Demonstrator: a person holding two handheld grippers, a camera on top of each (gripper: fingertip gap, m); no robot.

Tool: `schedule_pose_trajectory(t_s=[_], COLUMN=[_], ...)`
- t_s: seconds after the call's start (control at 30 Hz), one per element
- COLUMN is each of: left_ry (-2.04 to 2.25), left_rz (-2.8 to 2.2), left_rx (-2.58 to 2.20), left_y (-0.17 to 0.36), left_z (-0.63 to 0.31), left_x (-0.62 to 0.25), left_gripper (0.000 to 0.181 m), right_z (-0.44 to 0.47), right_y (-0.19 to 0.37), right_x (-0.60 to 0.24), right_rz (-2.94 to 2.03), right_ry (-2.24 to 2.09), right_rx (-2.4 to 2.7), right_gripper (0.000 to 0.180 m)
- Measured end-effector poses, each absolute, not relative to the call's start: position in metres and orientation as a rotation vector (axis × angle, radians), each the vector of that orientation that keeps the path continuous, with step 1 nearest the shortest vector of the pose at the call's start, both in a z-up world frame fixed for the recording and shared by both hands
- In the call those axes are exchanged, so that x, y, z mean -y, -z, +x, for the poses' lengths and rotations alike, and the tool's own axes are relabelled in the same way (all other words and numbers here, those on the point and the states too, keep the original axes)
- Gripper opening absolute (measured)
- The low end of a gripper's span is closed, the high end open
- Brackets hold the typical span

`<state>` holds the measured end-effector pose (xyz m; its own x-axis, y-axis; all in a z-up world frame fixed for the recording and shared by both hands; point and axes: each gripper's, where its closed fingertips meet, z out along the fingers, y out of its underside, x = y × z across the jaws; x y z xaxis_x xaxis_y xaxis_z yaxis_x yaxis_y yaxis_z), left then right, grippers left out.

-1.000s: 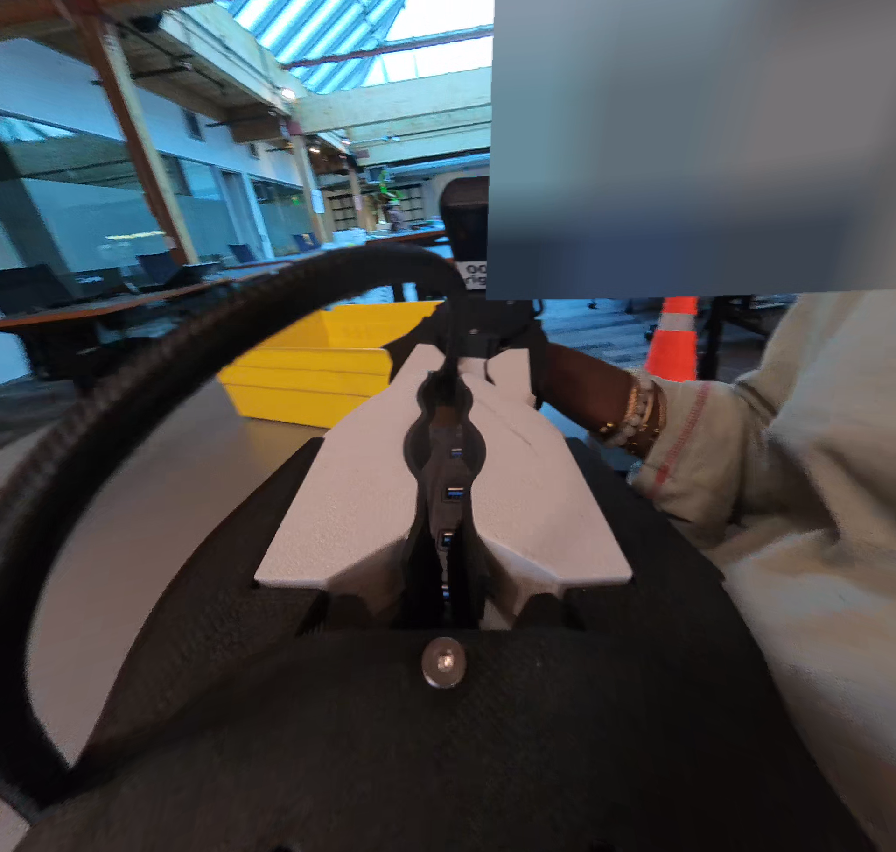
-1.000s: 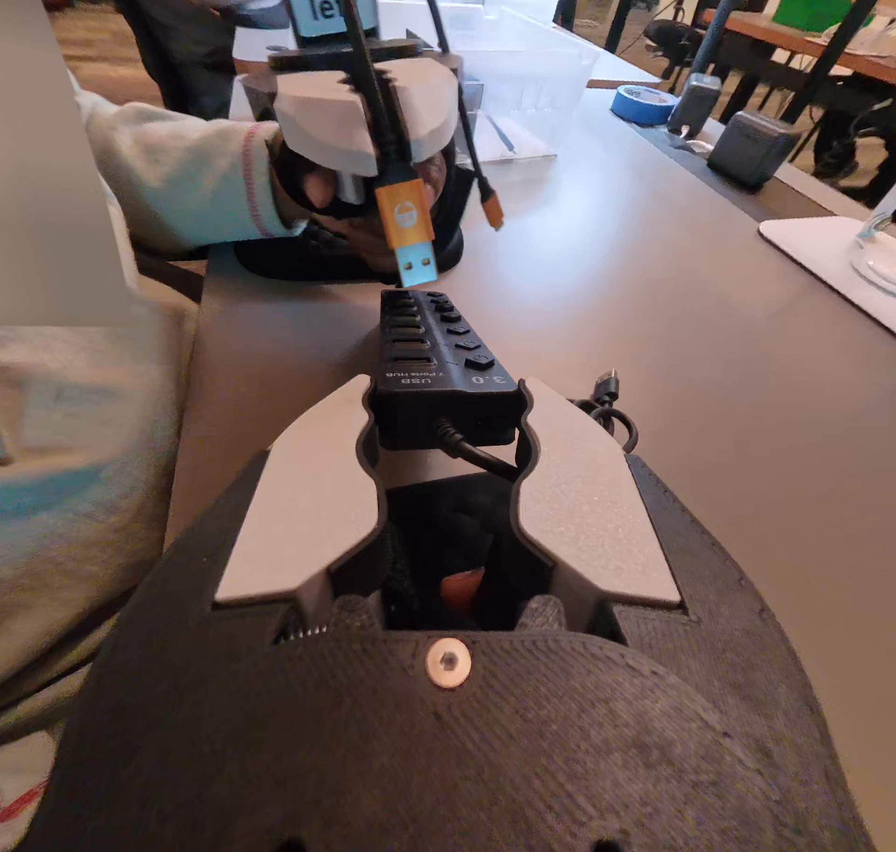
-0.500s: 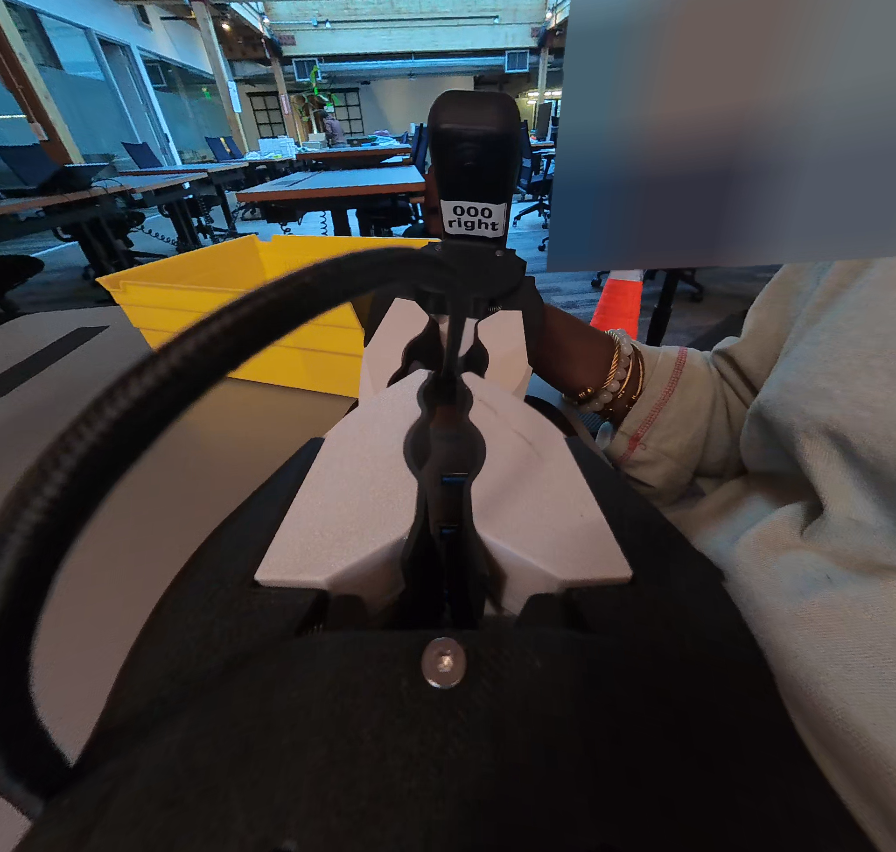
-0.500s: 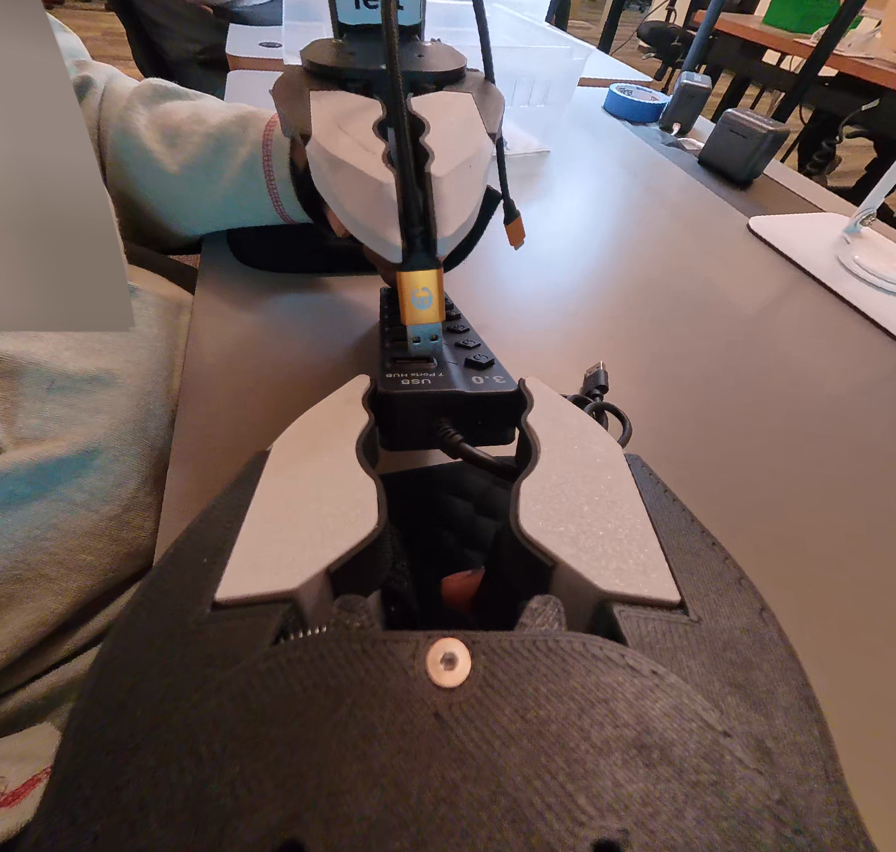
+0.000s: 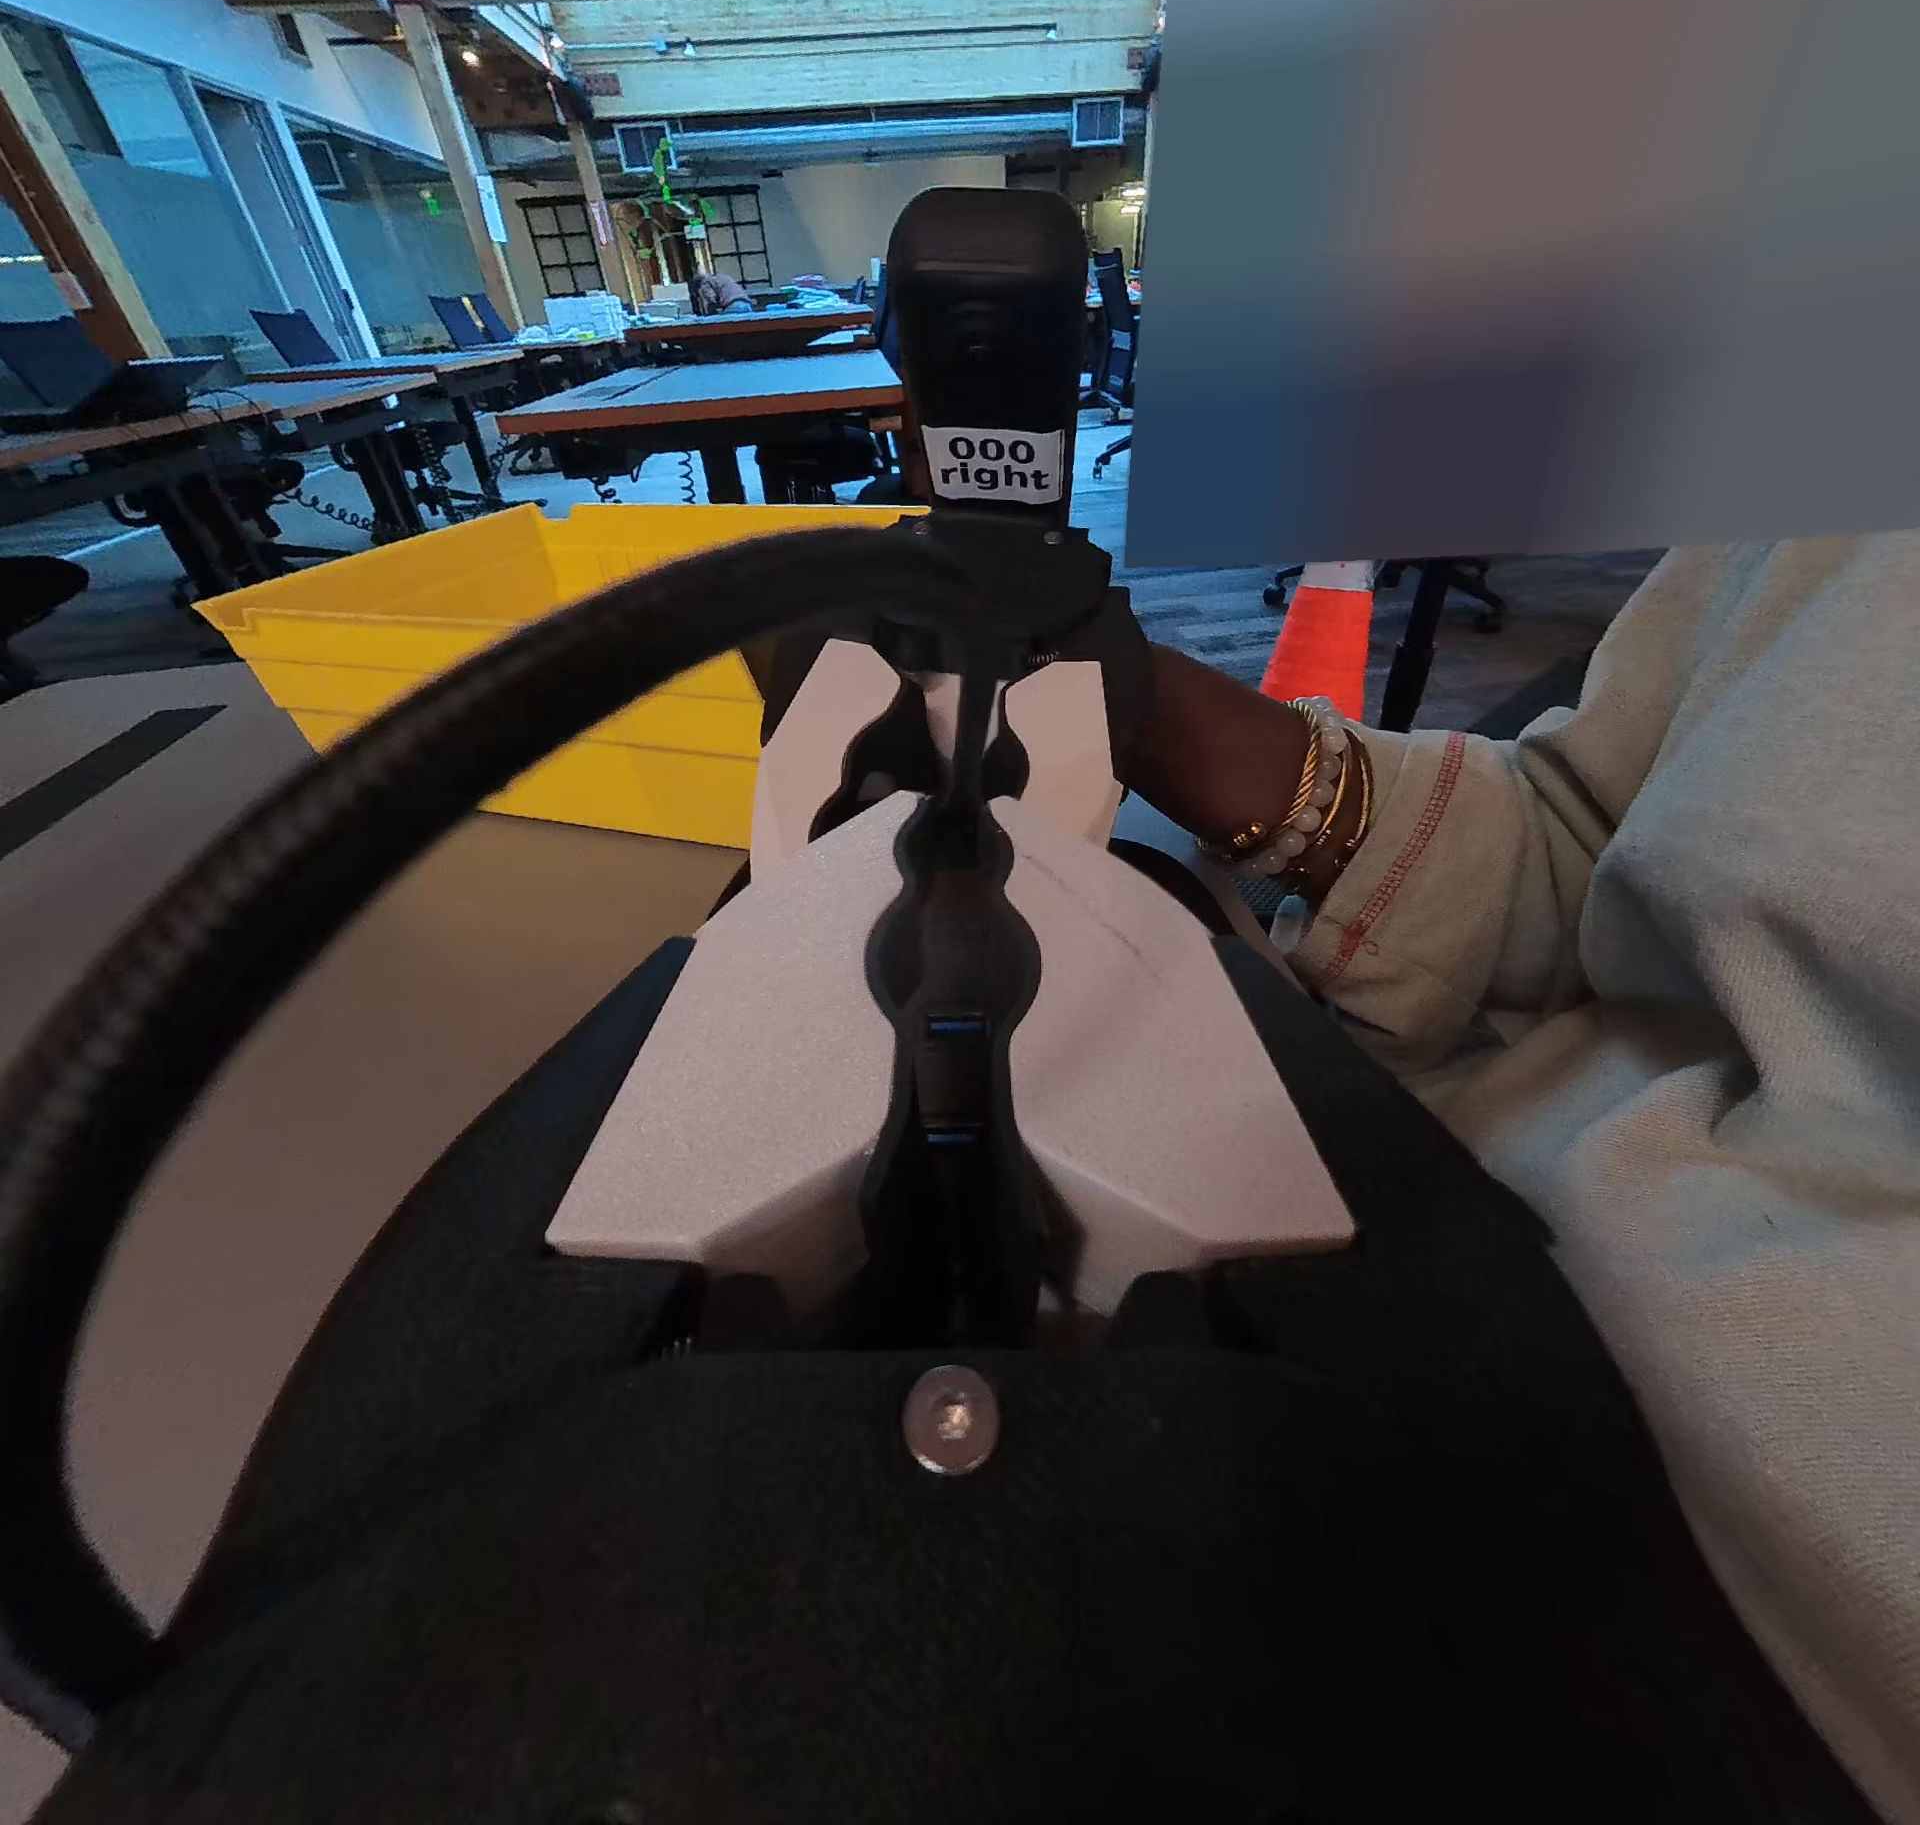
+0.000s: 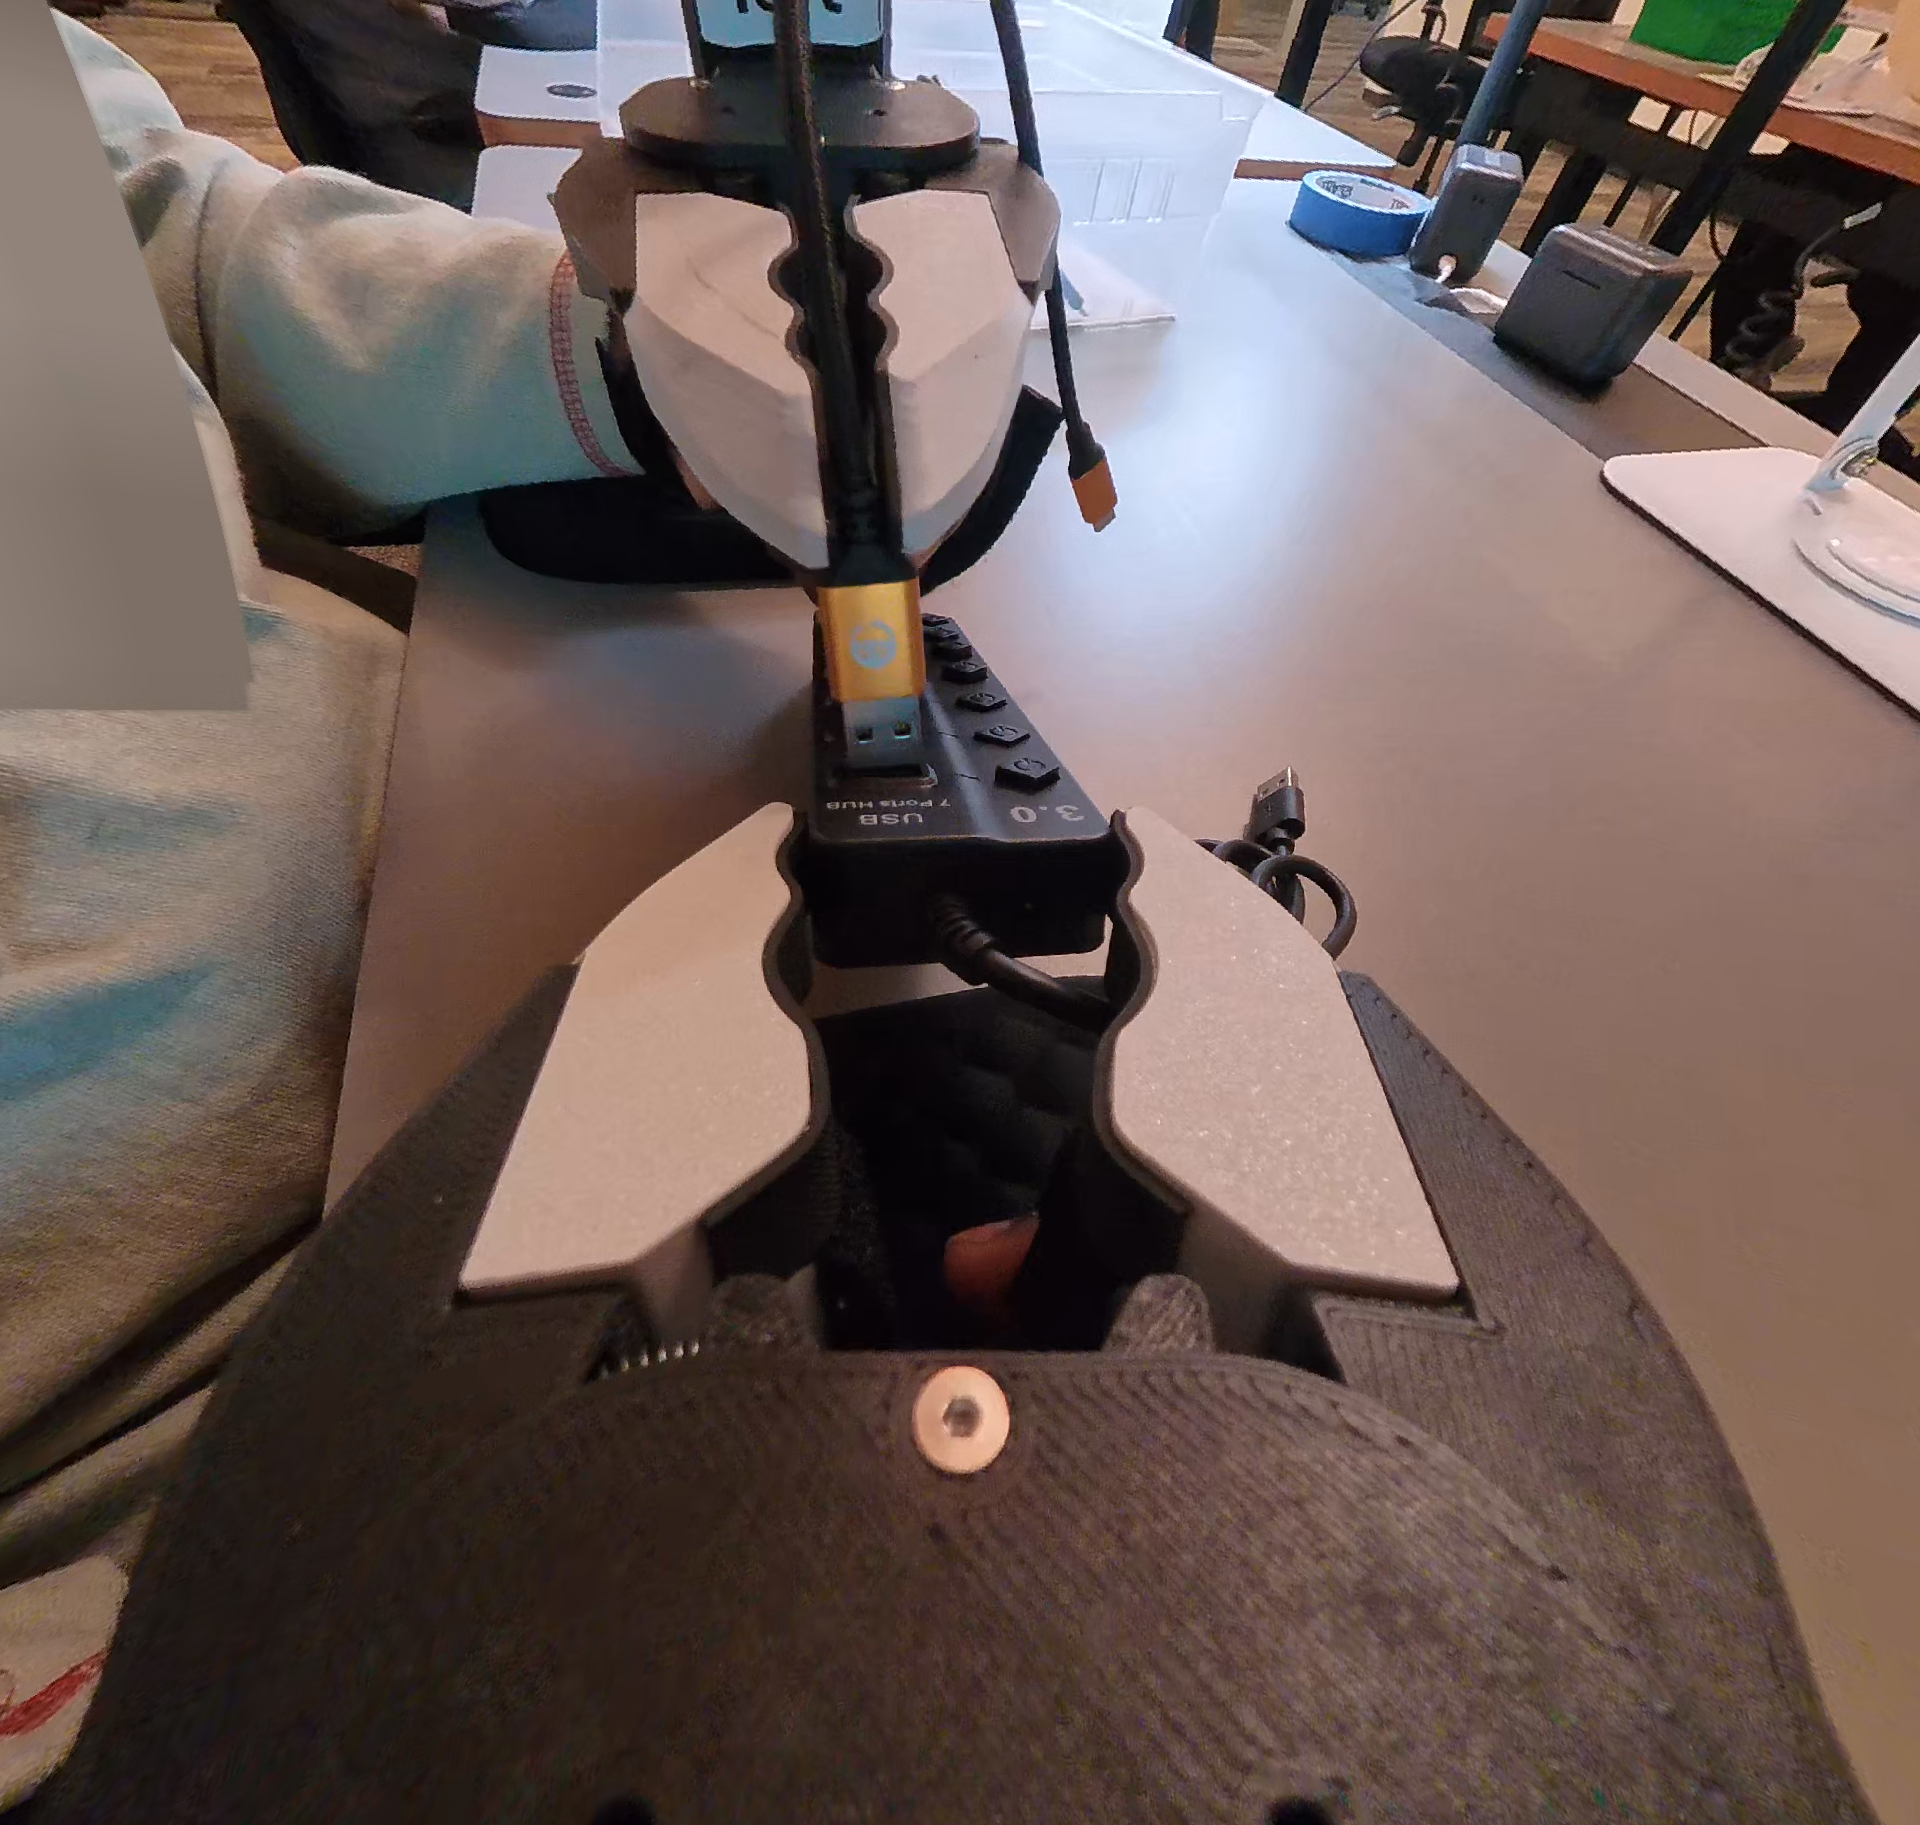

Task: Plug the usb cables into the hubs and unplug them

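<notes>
In the right wrist view, my right gripper (image 6: 956, 830) is shut on the near end of a black USB hub (image 6: 966, 736) that lies on the grey table (image 6: 1351, 684). My left gripper (image 6: 862, 560) faces it, shut on a black braided cable (image 6: 821, 248). The cable's orange USB plug (image 6: 871, 648) points down, and its metal tip sits at the hub port nearest me. The cable's small orange end (image 6: 1091, 492) hangs free. In the left wrist view, my left gripper (image 5: 951, 840) holds the cable (image 5: 312, 840), with the hub's blue ports (image 5: 951, 1027) below and the right gripper (image 5: 961, 736) beyond.
The hub's own lead and plug (image 6: 1278, 799) lie coiled to its right. A blue tape roll (image 6: 1351, 212), dark boxes (image 6: 1590, 300), a white pad (image 6: 1766, 528) and a clear bin (image 6: 1091, 113) stand farther off. A yellow bin (image 5: 499, 653) and an orange cone (image 5: 1320, 632) are behind the right gripper.
My left gripper has come down and nearer with the cable. The orange plug went from hanging above the hub's far end to resting on the nearest port. The right gripper held the hub still.
</notes>
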<state>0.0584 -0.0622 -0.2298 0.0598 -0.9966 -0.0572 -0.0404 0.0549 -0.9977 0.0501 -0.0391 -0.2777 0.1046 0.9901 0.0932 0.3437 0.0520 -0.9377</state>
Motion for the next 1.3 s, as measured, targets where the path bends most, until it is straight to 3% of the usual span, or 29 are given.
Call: schedule_pose_trajectory(t_s=[1.3], left_ry=[0.878], left_rz=[-1.422], left_rx=[-1.465], left_y=[0.275], left_z=[0.062], left_x=[0.060], left_gripper=[0.010], right_z=[0.046], right_y=[0.316], right_x=[0.038], right_rz=[-1.625], right_ry=[-0.733], right_rx=[1.570], right_gripper=[0.054])
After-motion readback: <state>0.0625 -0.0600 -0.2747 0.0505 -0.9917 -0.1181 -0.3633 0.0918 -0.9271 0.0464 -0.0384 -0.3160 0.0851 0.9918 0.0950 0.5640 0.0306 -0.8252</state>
